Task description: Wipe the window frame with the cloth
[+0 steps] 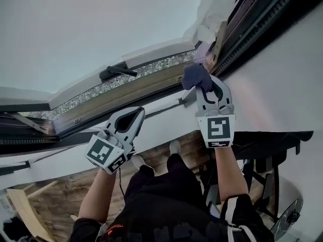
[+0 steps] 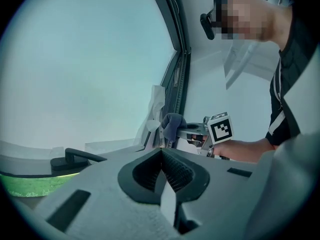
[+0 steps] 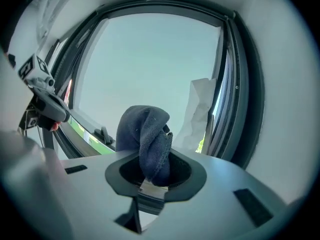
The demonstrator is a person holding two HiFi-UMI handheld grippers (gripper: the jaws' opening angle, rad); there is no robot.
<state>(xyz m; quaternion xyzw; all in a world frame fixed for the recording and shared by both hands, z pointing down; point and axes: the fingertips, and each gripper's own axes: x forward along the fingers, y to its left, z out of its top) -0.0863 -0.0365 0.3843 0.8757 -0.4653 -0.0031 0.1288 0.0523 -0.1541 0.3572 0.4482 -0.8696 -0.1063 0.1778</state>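
Observation:
A dark blue cloth (image 1: pixel 196 76) is bunched between the jaws of my right gripper (image 1: pixel 206 86), which is shut on it and holds it against the lower window frame (image 1: pixel 126 97) near the corner. The right gripper view shows the cloth (image 3: pixel 147 143) standing up from the jaws before the pane. My left gripper (image 1: pixel 135 116) is shut with nothing in it, lower and to the left, just below the frame. In the left gripper view the cloth (image 2: pixel 172 125) and right gripper (image 2: pixel 176 130) appear ahead by the dark upright frame (image 2: pixel 179 74).
A black window handle (image 1: pixel 117 71) sits on the sash left of the cloth. Crumpled white plastic film (image 1: pixel 214 9) hangs in the corner by the dark side frame (image 1: pixel 255 21). A white wall (image 1: pixel 282 84) lies to the right. Wooden floor (image 1: pixel 55 200) is below.

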